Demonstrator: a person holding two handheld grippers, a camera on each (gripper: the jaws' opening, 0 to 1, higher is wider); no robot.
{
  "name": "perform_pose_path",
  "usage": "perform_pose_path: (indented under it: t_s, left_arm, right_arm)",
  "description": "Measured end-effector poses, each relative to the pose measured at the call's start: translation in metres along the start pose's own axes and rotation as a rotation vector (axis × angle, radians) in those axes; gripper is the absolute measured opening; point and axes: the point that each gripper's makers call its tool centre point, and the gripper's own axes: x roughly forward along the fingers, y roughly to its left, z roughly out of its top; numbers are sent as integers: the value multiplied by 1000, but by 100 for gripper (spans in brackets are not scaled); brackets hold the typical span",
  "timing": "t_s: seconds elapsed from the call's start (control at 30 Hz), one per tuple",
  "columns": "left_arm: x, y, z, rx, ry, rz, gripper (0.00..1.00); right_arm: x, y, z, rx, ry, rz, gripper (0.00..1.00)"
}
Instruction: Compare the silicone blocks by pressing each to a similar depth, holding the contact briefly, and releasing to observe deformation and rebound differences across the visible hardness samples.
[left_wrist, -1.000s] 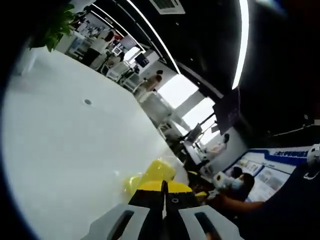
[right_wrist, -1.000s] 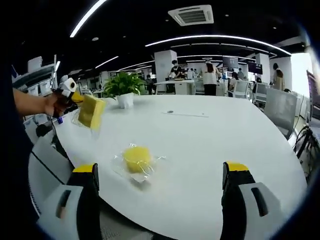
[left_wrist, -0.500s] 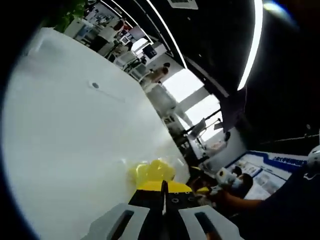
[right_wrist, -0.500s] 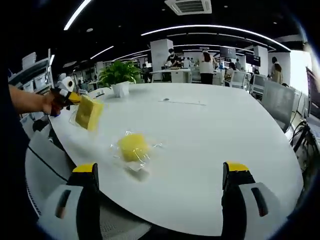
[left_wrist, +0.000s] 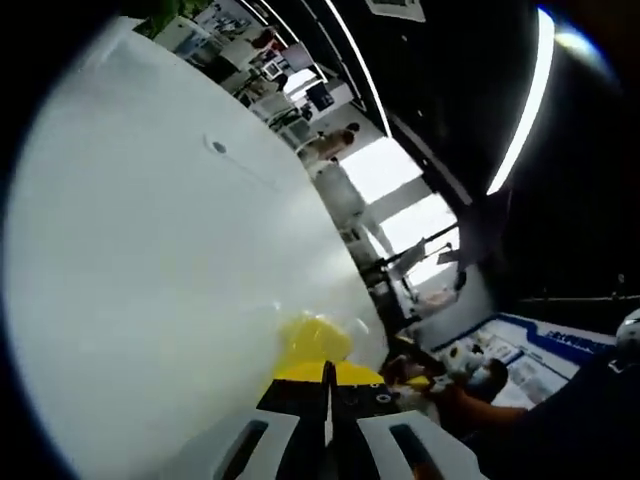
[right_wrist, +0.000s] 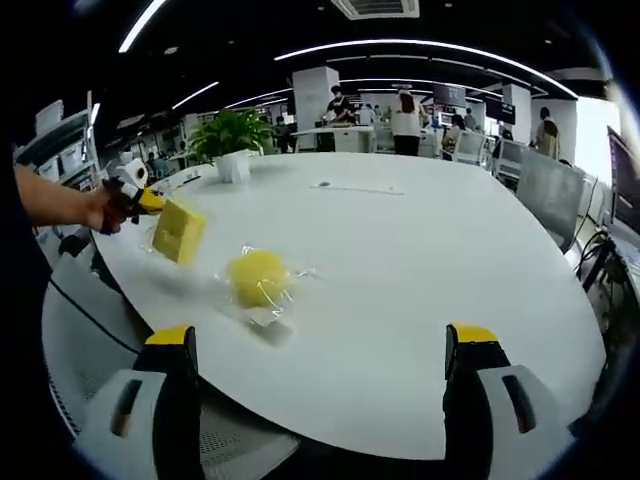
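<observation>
Jaws of the left gripper (right_wrist: 148, 201) pinch a bagged yellow block (right_wrist: 179, 231); right gripper (right_wrist: 325, 375) gapes wide, a round yellow block (right_wrist: 258, 277) ahead between its jaws.

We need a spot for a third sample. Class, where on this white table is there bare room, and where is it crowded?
Bare: the wide stretch of white table right of the round yellow block in its clear bag, up to the far edge. Crowded: the near-left edge, where the left gripper holds a square yellow block over the table, close to the bagged one. The potted plant takes the far-left corner.

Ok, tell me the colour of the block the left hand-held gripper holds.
Yellow; the block shows best in the right gripper view.
</observation>
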Motion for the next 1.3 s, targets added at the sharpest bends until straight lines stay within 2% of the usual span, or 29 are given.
perform_pose_path:
  t_s: [0.03,0.1,0.23,0.5,0.57,0.63,0.7,0.8,0.93,1.0,1.03,1.07,1.1,1.2,1.3]
  left_arm:
    - [1,4,-2,-24,8,-2,0]
    - [2,16,-6,-8,17,31,0]
    - [0,23,-2,-27,6,38,0]
    - [0,36,7,45,18,93,0]
    - [0,47,13,108,6,144,0]
    - [-1,60,18,273,28,217,0]
    - [1,60,19,309,55,225,0]
    - [2,66,20,463,111,260,0]
    - [1,80,24,526,141,318,0]
    - [3,80,24,520,136,321,0]
    - [3,80,24,528,134,321,0]
    - [3,83,26,555,137,321,0]
    - [4,85,27,605,146,331,0]
    - [3,91,27,595,151,358,0]
    - [3,96,26,608,149,360,0]
  right_arm:
    - [0,2,0,-7,0,5,96]
    - [0,4,1,-16,2,12,96]
    - [0,6,1,-12,0,12,96]
    - [2,7,0,19,-12,-2,96]
    - [2,9,-1,19,-13,-1,97]
    - [2,11,-3,19,-18,8,97]
    - [3,11,-5,21,-18,11,97]
    - [4,12,-4,23,-23,13,96]
    - [5,11,2,-9,-41,13,96]
    - [5,9,8,-43,-73,4,96]
    - [5,11,8,-37,-71,11,96]
    - [7,10,5,-18,-42,17,96]
    - [9,10,5,-19,-44,18,96]
    - [10,12,5,-19,-39,28,96]
    - [9,15,6,-15,-29,40,96]
